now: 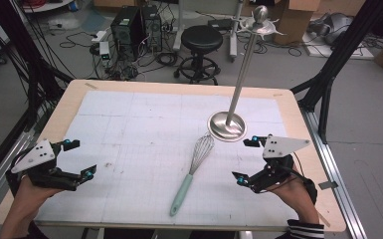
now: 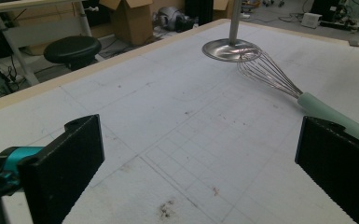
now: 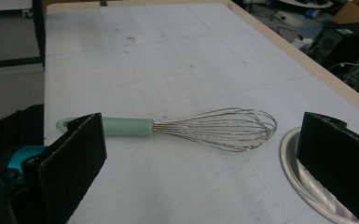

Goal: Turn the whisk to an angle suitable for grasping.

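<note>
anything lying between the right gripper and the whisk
Nothing visible does. The right gripper is open and sits to the side of the whisk, with bare mat between them. In the right gripper view the whisk lies across the gap between the jaws. The stand's round base sits beyond the wire end, off that path.
</note>
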